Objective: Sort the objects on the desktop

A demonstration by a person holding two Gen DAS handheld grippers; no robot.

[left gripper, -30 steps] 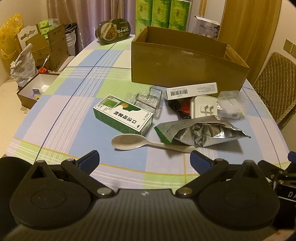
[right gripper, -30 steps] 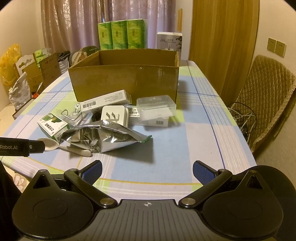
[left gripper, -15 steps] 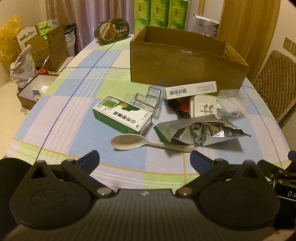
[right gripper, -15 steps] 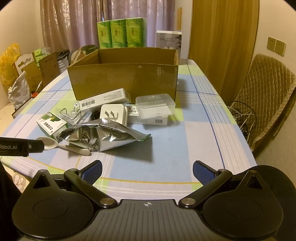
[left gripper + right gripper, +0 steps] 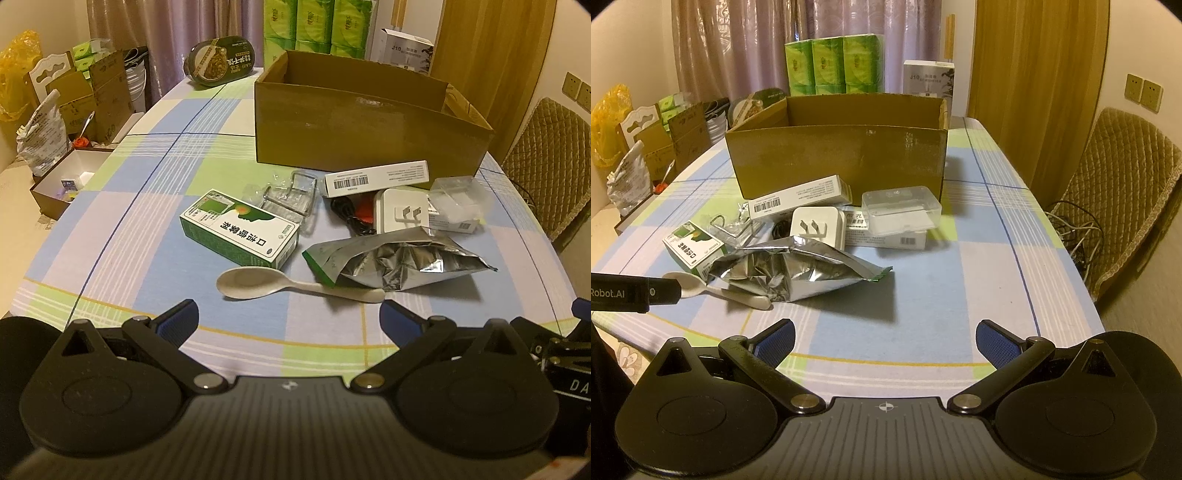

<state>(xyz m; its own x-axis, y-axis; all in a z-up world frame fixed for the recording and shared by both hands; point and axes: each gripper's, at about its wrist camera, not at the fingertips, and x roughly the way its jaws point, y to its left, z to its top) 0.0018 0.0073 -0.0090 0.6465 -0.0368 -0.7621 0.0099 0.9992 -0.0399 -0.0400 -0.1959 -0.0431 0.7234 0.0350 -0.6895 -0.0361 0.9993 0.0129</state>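
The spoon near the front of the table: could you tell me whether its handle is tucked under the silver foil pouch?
Yes, the spoon's handle end runs beneath the crumpled lower edge of the silver foil pouch.

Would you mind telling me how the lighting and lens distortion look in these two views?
Left wrist view: warm dim light, glare on the foil bag, table edges bowed by the fisheye. Right wrist view: same yellow cast, the bag throwing a dark shadow on the tablecloth, corners vignetted.

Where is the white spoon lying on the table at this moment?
In the left wrist view the spoon lies near the front table edge, just ahead of the open left gripper, in front of the green box, its handle reaching under the silver bag.
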